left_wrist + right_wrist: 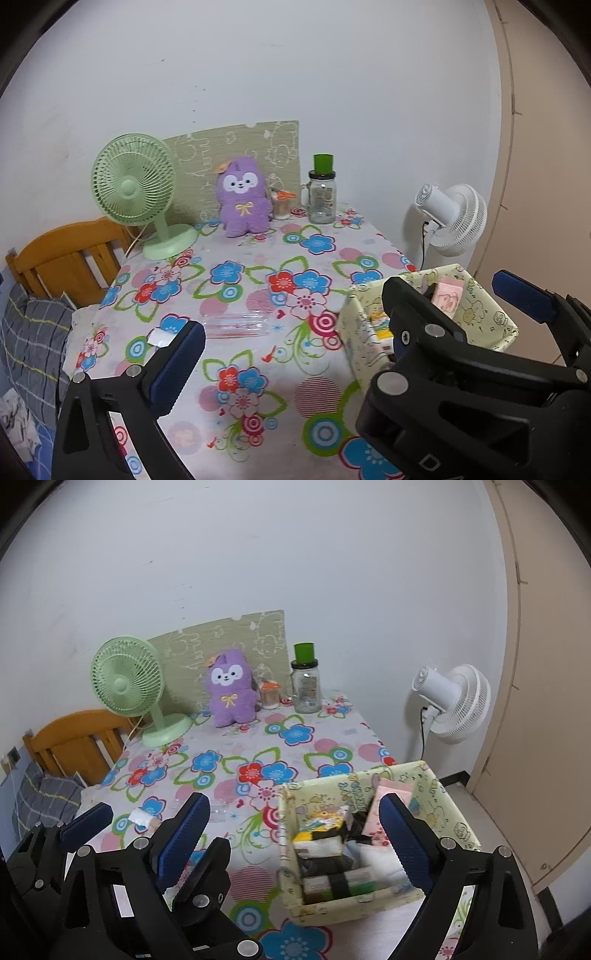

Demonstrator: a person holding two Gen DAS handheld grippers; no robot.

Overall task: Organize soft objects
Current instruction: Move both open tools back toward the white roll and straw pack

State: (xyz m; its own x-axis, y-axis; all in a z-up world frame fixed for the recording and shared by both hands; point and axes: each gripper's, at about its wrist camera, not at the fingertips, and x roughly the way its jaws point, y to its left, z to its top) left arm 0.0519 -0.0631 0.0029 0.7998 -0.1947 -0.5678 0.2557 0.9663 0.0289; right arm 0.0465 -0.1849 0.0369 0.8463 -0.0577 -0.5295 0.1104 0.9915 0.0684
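A pale green patterned fabric box (436, 805) stands on the floral tablecloth at the near right, holding several soft tissue packs (325, 834) and a pink pack (384, 805). It also shows in the left wrist view (487, 314). A purple plush toy (243, 199) sits upright at the far edge, also in the right wrist view (231, 688). My right gripper (295, 823) is open and empty, over the box's near left side. My left gripper (291, 325) is open and empty, left of the box above the cloth.
A green desk fan (136, 184) stands far left, a glass jar with a green lid (322, 192) and a small cup (282, 205) far right of the plush. A clear plastic packet (236, 325) lies mid-table. A white floor fan (450, 218) and a wooden headboard (66, 254) flank the table.
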